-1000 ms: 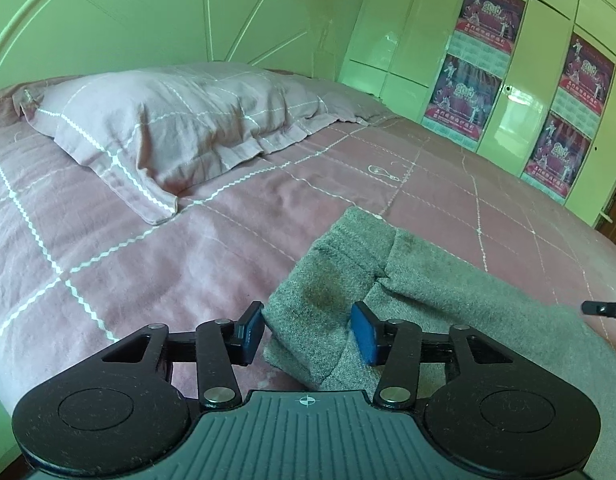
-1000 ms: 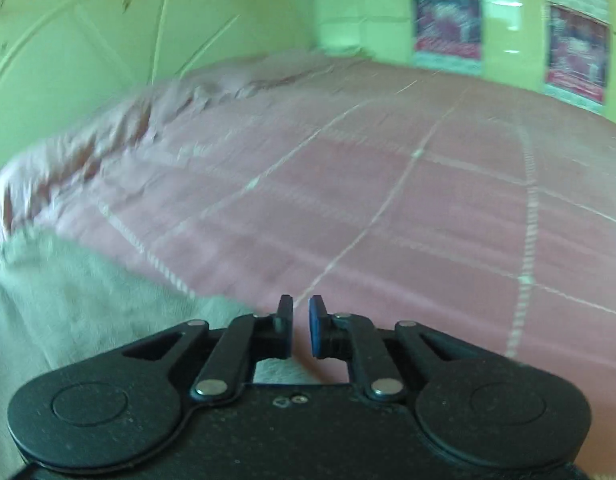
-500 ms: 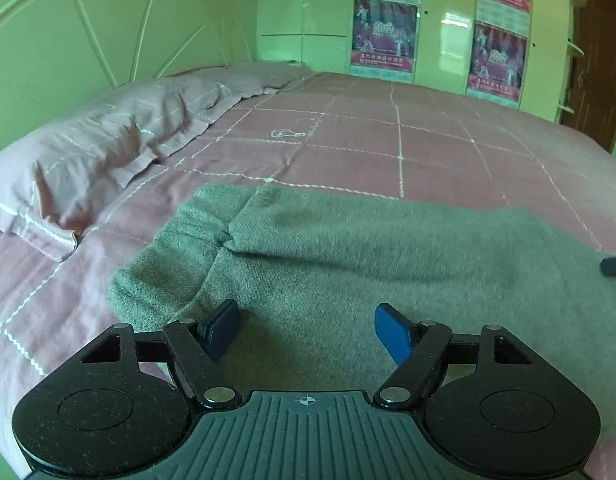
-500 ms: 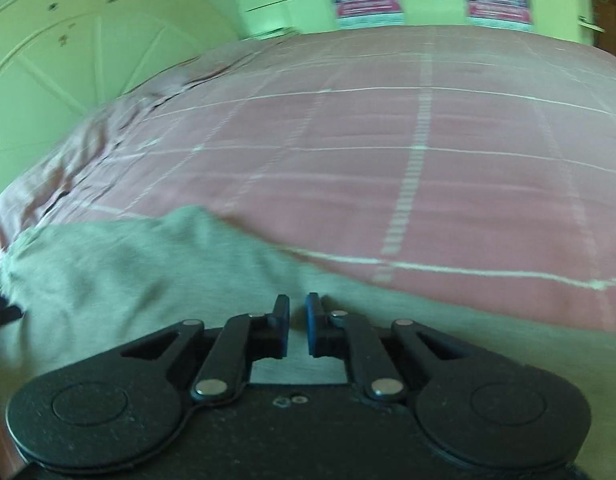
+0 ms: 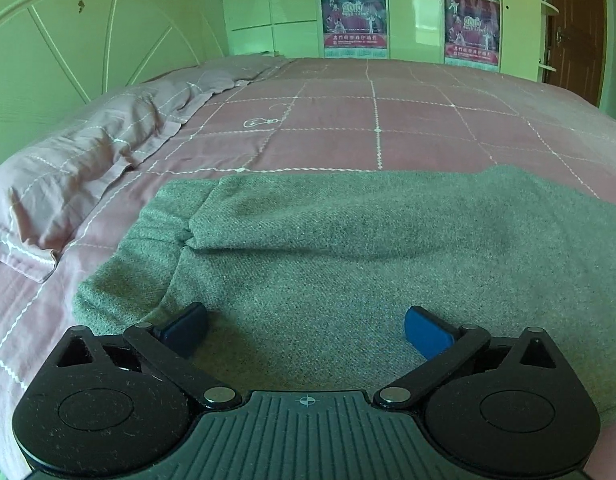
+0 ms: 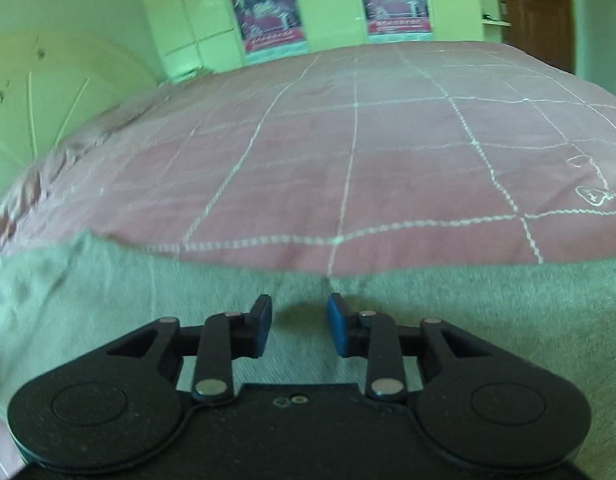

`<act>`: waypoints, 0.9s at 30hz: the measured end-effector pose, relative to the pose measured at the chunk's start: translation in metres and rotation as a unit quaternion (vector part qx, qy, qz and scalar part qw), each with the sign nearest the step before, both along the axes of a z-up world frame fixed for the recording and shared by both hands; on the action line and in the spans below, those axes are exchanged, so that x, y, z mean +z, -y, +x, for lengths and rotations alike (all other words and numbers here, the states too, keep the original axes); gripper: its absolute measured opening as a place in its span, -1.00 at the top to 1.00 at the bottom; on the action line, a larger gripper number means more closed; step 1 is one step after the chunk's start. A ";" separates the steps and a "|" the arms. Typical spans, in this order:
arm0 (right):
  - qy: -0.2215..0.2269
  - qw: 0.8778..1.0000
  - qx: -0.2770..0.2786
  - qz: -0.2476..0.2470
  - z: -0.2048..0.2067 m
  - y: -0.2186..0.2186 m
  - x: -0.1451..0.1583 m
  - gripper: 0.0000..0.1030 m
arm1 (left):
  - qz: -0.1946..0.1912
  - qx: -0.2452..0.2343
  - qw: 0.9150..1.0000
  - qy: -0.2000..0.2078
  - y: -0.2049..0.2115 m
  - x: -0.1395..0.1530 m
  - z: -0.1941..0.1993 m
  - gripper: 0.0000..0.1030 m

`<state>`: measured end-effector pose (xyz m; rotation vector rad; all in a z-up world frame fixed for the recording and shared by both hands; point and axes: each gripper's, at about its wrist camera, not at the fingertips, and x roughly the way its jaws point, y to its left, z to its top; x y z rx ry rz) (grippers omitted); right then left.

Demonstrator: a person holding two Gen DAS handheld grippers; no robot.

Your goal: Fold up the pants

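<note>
The grey pants are spread flat across the near part of the pink checked bedspread, and everything else is placed here in relation to them. To the left of the pants, a pale pink pillow is seen lying on the bedspread, just beside the folded end of the cloth, with the light green headboard behind it. Over the near left part of the pants the left gripper is held with its fingers spread wide apart; nothing is gripped between them, and only cloth is seen below the gap. Beyond the pants, at the far side of the bed, wardrobe doors carrying posters are visible. Further right along the pants, the right gripper is positioned near their far edge, its fingers parted a moderate way and nothing caught between them. The right wrist view is somewhat blurred, so it cannot be told whether the fingertips are touching the cloth.
</note>
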<state>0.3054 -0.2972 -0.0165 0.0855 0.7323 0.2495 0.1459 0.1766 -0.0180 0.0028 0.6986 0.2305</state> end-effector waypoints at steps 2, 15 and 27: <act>0.003 1.000 0.010 -0.010 0.002 0.009 -0.004 0.63 | -0.004 0.000 1.000 0.003 -0.001 0.000 -0.001 -1.00; 0.045 0.962 -0.268 0.022 -0.042 0.178 0.028 -0.08 | -0.002 0.000 1.000 0.007 -0.002 -0.001 0.001 -1.00; 0.058 0.864 -0.363 0.343 -0.171 0.264 -0.030 -0.15 | 0.010 -0.006 1.000 0.010 0.001 -0.003 -0.001 -1.00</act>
